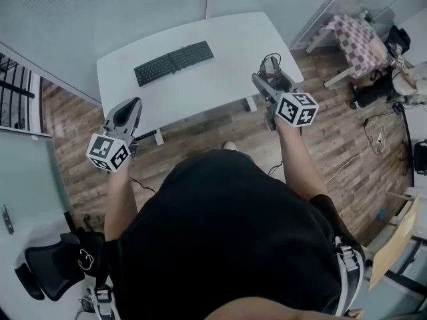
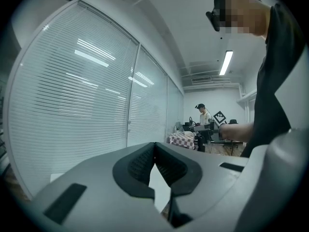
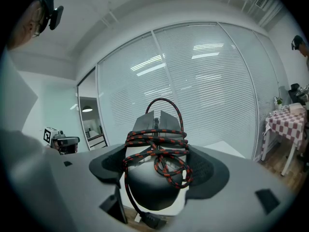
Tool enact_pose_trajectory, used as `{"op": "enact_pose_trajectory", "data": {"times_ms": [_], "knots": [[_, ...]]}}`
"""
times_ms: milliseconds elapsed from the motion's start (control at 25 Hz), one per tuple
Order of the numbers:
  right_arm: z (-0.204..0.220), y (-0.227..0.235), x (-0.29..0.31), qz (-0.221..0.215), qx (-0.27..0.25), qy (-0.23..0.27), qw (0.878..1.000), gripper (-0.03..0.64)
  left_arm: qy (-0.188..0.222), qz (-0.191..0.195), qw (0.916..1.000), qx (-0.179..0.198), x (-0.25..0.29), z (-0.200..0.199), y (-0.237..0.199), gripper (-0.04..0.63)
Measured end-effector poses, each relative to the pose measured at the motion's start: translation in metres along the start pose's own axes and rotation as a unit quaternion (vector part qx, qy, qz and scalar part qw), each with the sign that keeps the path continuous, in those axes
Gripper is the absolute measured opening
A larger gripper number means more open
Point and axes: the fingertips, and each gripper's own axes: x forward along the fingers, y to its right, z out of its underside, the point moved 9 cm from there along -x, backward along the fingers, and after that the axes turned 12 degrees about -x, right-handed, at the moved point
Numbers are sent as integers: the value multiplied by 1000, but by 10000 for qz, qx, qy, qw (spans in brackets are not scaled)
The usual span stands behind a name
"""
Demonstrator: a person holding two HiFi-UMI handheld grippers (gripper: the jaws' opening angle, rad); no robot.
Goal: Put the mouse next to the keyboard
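The right tongs point(image 3: 158, 170) clench the cord-wrapped mouse point(image 3: 153, 195) over the surface point(image 1: 220, 69) edge; the left tongs point(image 2: 154, 151) are closed, empty. Carrying step: next, lower it beside the keyboard point(image 1: 174, 62), ahead-left of the right tongs.

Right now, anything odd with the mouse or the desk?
Only the mouse in the right gripper: its red-and-black braided cable is wound and knotted around the body, with the plug end dangling below. The keyboard and table look normal.
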Motion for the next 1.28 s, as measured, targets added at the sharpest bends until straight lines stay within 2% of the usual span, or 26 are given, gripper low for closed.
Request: {"op": "enact_pose_trajectory", "data": {"times_ms": [360,640,880,1280], "knots": [[7,35,13,-65,180,-12,9998,390,-91,-22,9999,138,32,-6,8,23],[3,101,32,-155,192,-75,9997,390,-53,-205,9997,140,88,-14,15,23],[-4,150,48,-263,132,-150,9995,390,6,-267,9996,5,139,-16,21,23],[-4,191,54,-248,117,-192,9994,390,-46,-190,9998,-96,179,-18,40,23]]}}
